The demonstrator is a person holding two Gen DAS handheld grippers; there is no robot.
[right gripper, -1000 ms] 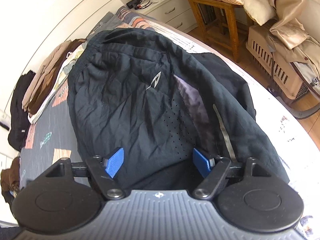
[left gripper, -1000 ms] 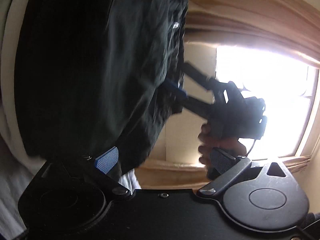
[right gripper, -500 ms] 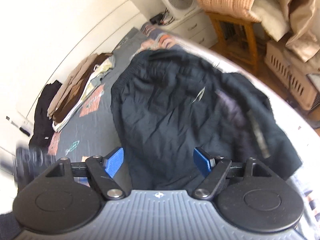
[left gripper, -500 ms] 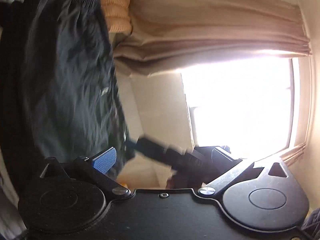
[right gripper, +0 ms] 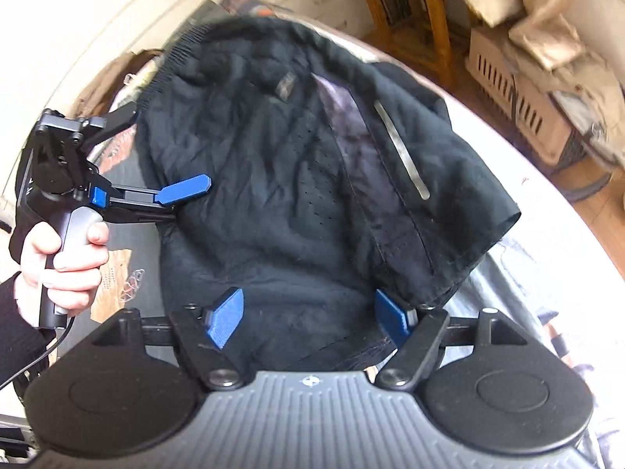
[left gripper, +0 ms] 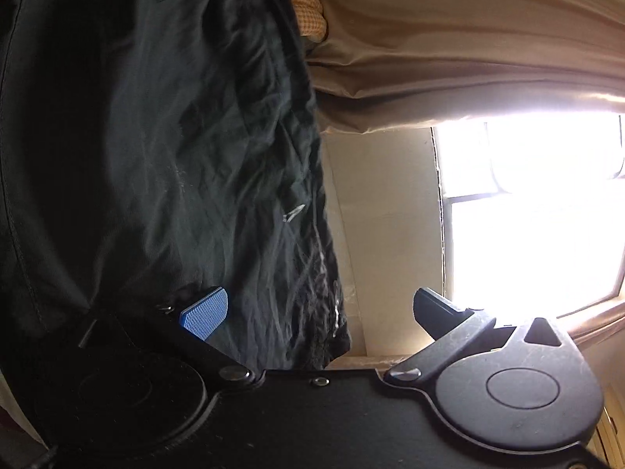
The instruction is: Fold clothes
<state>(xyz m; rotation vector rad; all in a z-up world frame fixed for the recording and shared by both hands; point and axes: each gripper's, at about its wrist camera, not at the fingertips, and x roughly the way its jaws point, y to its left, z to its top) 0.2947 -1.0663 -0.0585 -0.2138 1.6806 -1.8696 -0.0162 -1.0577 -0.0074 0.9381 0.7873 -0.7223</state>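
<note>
Black shorts [right gripper: 297, 179] lie rumpled on the bed [right gripper: 519, 305], filling the frame's centre. The right gripper [right gripper: 308, 312] hovers at the hem, jaws wide; the left gripper [right gripper: 156, 156], jaws wide, nears the left edge. Slippery fabric could bunch if pinched unevenly.

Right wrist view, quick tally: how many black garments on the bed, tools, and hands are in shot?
Black garment: 1
Tools: 2, the left tool and the right tool
Hand: 1
Total: 4
</note>
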